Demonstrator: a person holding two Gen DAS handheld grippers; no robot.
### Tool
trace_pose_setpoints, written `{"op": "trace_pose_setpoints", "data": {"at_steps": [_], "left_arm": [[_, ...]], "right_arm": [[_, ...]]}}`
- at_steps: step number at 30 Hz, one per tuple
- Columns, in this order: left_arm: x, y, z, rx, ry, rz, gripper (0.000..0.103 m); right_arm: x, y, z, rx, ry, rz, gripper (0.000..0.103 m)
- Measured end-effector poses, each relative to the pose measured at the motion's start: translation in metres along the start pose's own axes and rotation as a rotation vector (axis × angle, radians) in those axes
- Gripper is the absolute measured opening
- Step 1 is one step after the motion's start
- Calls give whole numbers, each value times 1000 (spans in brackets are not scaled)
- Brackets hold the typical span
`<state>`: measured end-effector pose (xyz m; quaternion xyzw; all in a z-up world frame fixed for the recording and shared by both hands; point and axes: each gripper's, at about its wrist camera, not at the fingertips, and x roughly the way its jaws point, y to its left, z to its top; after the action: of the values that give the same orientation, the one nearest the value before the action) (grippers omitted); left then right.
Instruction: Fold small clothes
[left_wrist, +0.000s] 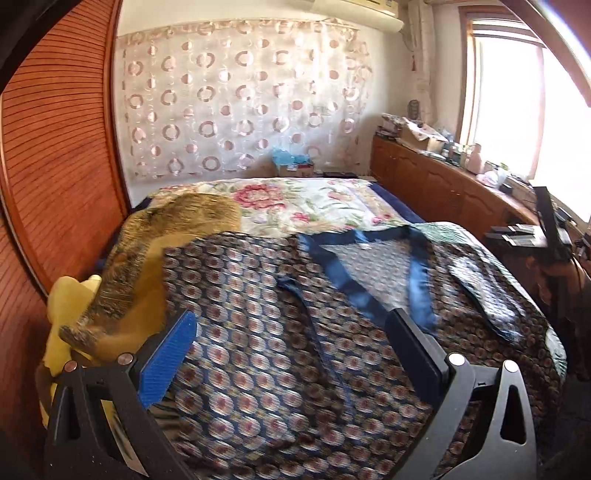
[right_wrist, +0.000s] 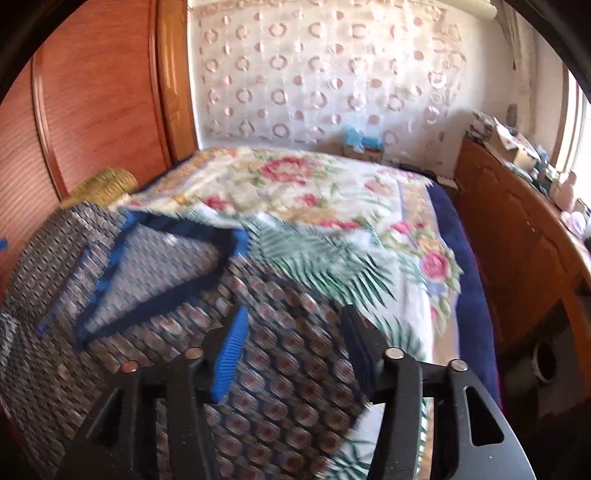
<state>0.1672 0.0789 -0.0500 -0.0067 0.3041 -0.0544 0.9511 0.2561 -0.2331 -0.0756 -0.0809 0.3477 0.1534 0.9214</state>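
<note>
Fingers of left gripper (left_wrist: 291, 343) spread wide, blue ribbed pad (left_wrist: 168, 363) on left finger, dark finger on right, nothing pinched between them; they hover over garment (left_wrist: 258, 332), a dark vest-like piece with a repeated oval print and blue trim, lying spread on bed (left_wrist: 391, 214). Left of the fingers: yellow soft thing (left_wrist: 68, 295) and a brown furry cloth (left_wrist: 184, 218) against the wooden headboard (left_wrist: 55, 166). Blue V-neckline (left_wrist: 373, 266) lies open ahead of the right finger, pale lining showing inside. Floral blanket (left_wrist: 295, 203) covers the far bed. Ring-print curtain (left_wrist: 240, 99) behind, wooden cabinet (left_wrist: 443, 184) with clutter on the right under the window (left_wrist: 517, 110). Right gripper's black body (left_wrist: 546, 229) shows at the right edge.

Right wrist view, blurred: right gripper (right_wrist: 295, 332) fingers apart, blue pad (right_wrist: 229, 358) left, dark finger right, garment (right_wrist: 280, 369) under and between them, pads not pressing on it as far as blur allows. Neckline (right_wrist: 166, 258) to the left, palm-leaf sheet (right_wrist: 325, 258) and floral blanket (right_wrist: 314, 177) beyond, cabinet (right_wrist: 517, 240) far right
</note>
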Motion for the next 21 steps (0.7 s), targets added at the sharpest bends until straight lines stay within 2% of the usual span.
{"op": "trace_pose_setpoints", "data": {"at_steps": [4, 10, 15, 18, 21], "left_arm": [[13, 23, 3, -15, 17, 53, 103], [31, 50, 3, -53, 47, 93, 103], [39, 65, 8, -72, 63, 108, 103], [45, 73, 15, -71, 76, 119, 103], [52, 80, 23, -71, 88, 117, 103]], "right_arm": [[24, -17, -22, 44, 74, -47, 56], [50, -20, -35, 85, 129, -50, 56], [53, -24, -37, 80, 106, -68, 55], [41, -27, -39, 88, 105, -61, 56], [35, -30, -38, 86, 108, -57, 60]]}}
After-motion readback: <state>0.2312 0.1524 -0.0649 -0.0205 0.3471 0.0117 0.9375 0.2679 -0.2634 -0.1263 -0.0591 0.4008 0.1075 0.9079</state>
